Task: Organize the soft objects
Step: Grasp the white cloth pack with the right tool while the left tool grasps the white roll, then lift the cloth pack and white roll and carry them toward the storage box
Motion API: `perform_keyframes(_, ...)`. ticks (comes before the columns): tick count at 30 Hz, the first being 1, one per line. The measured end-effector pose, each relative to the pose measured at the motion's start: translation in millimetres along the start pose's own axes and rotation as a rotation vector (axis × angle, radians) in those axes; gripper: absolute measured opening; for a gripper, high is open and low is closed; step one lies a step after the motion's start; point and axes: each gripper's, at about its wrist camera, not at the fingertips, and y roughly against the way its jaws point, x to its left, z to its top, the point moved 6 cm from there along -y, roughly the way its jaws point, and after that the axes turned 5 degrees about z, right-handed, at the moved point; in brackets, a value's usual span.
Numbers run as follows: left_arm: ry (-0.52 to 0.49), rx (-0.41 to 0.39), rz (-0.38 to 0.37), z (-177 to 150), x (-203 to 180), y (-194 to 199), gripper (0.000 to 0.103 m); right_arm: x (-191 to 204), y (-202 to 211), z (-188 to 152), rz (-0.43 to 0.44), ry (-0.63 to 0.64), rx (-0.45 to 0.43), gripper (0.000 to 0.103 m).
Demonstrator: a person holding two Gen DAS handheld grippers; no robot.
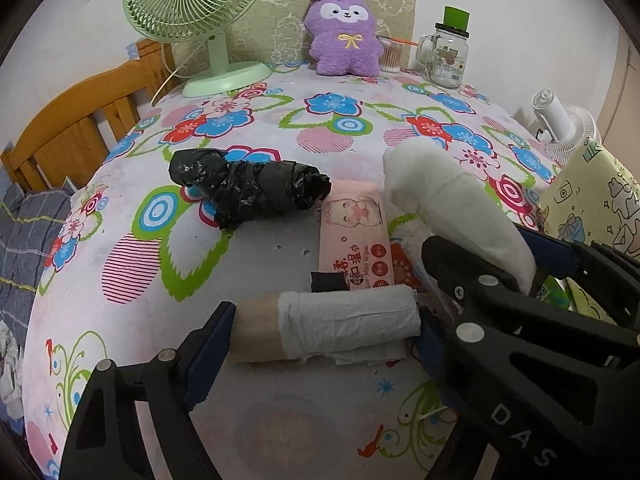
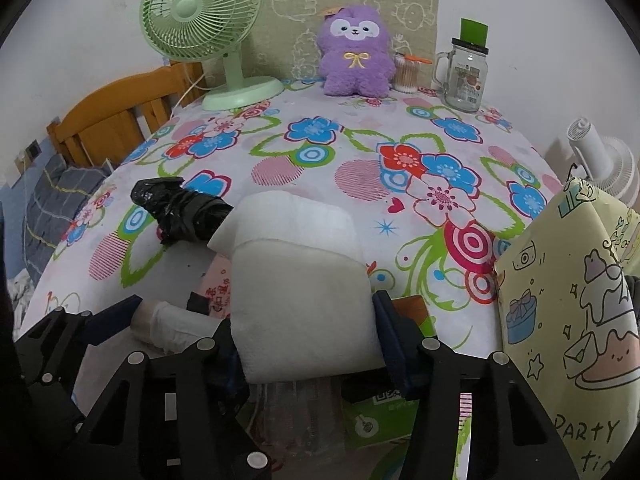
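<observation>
In the left wrist view a nearly used-up tissue roll (image 1: 344,322) with a bare cardboard end lies on the flowered tablecloth (image 1: 280,392). My left gripper (image 1: 326,330) has a pad against each end of it. My right gripper (image 2: 306,324) is shut on a white soft folded bundle (image 2: 300,292), held tilted off the table. That bundle (image 1: 452,204) also shows at the right of the left wrist view. A black plastic bag roll (image 1: 248,188) and a pink wet-wipes pack (image 1: 356,236) lie just beyond the tissue roll. A purple plush toy (image 2: 356,52) sits upright at the far edge.
A green desk fan (image 1: 200,12) stands at the back left, a glass jar mug (image 1: 444,52) at the back right. A yellow party gift bag (image 2: 568,300) stands at the right edge with a white fan (image 2: 600,160) behind it. A green box (image 2: 372,420) lies under my right gripper. A wooden bed frame (image 1: 76,128) is left of the table.
</observation>
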Motion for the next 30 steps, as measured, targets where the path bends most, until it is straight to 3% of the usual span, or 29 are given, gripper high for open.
perform_keyframes(6,0.010,-0.009,0.000,-2,4,5,0.069,4,6,-1,0.005,0.005,-0.009,0.056)
perform_keyframes(7,0.013,-0.008,-0.005,-2,5,6,0.059,5,7,-1,0.005,0.005,-0.011,0.056)
perform_keyframes(8,0.015,-0.005,-0.006,-3,5,6,0.056,5,9,-1,0.004,0.006,-0.012,0.056)
perform_keyframes(30,0.014,-0.099,-0.005,4,1,48,0.053,14,47,2,0.003,0.019,-0.086,0.055)
